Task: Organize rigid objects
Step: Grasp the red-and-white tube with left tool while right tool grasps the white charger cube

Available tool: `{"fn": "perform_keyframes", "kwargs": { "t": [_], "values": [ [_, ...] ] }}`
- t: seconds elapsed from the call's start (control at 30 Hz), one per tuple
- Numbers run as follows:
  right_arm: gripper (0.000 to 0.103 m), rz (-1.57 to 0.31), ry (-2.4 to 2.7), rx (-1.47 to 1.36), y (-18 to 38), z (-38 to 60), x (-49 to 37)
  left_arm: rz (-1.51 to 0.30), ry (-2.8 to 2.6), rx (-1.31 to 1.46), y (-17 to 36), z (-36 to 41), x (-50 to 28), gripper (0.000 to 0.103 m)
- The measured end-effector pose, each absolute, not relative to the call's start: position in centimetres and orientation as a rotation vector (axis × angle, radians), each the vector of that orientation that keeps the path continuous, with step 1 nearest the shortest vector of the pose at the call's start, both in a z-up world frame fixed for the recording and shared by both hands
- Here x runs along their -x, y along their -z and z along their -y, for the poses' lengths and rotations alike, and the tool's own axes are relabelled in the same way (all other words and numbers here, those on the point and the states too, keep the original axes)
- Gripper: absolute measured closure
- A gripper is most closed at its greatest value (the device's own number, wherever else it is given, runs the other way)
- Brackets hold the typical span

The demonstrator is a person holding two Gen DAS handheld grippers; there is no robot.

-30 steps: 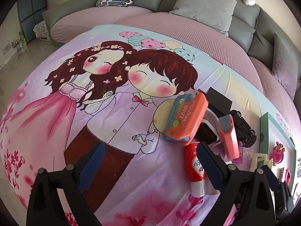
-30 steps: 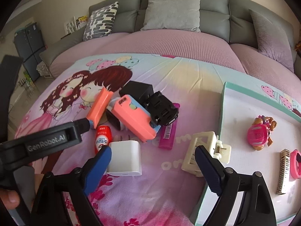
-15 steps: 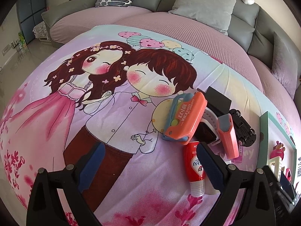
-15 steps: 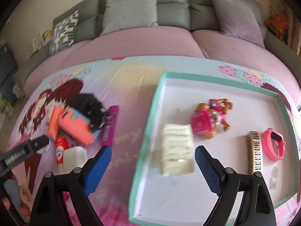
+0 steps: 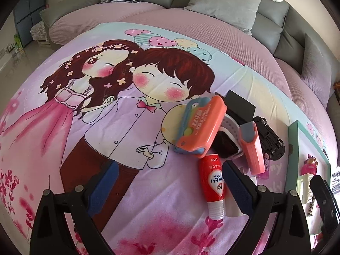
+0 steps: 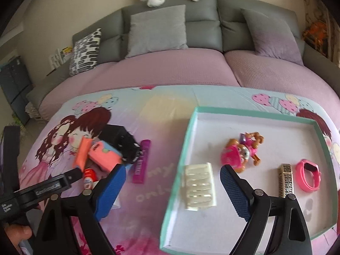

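Right tool [image 6: 172, 188] open over cream clip [image 6: 199, 185], tray [image 6: 180, 161] barely visible leftward.

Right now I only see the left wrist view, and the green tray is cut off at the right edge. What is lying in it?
Observer: Four things lie in the tray: a cream hair clip, a pink toy figure, a gold patterned bar and a pink wristband.
Operator: Is the other tool holding any of them?
Observer: No. The right gripper is over the tray's left wall with its fingers open, and nothing is clamped between them.
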State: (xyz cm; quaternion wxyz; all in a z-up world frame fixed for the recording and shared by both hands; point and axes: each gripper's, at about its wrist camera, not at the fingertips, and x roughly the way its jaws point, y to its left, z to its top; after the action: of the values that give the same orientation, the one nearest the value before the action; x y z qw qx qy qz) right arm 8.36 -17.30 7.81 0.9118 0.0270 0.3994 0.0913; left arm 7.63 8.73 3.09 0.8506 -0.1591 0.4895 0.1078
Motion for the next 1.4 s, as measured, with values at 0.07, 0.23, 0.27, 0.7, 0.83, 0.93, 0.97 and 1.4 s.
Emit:
{"fn": "perform_keyframes", "kwargs": {
  "t": [0.07, 0.23, 0.27, 0.7, 0.83, 0.93, 0.97, 1.4],
  "values": [
    [0.016, -0.831, -0.241, -0.015, -7.6, 15.6, -8.1, -1.023, -0.234, 0.344, -3.3, -9.1, -7.4, 0.005],
    [0.02, -0.86, -0.352, 0.019, -6.5, 12.4, -7.7, -1.014, -0.278, 0.392, -3.3, -10.8, -6.8, 0.005],
    [0.02, -0.867, -0.369, 0.023, -6.2, 11.9, -7.6, -1.017, -0.28, 0.402, -3.2, -11.0, -6.7, 0.005],
    [0.032, -0.98, -0.403, 0.053, -2.5, 9.0, -8.0, -1.061, -0.196, 0.373, -2.4, -9.4, -7.4, 0.005],
    [0.047, -0.984, -0.413, 0.062, -2.3, 8.9, -7.9, -1.086, -0.177, 0.35, -1.8, -8.4, -8.0, 0.005],
    [0.056, -0.984, -0.388, 0.043, -2.5, 9.9, -8.1, -1.095, -0.174, 0.316, -1.5, -7.6, -8.4, 0.005],
    [0.056, -0.991, -0.38, 0.033, -2.5, 10.3, -8.2, -1.098, -0.175, 0.306, -1.4, -7.4, -8.5, 0.005],
    [0.056, -1.018, -0.332, -0.009, -2.5, 12.2, -8.8, -1.085, -0.131, 0.194, -1.7, -5.4, -9.2, 0.056]
  ]
}}
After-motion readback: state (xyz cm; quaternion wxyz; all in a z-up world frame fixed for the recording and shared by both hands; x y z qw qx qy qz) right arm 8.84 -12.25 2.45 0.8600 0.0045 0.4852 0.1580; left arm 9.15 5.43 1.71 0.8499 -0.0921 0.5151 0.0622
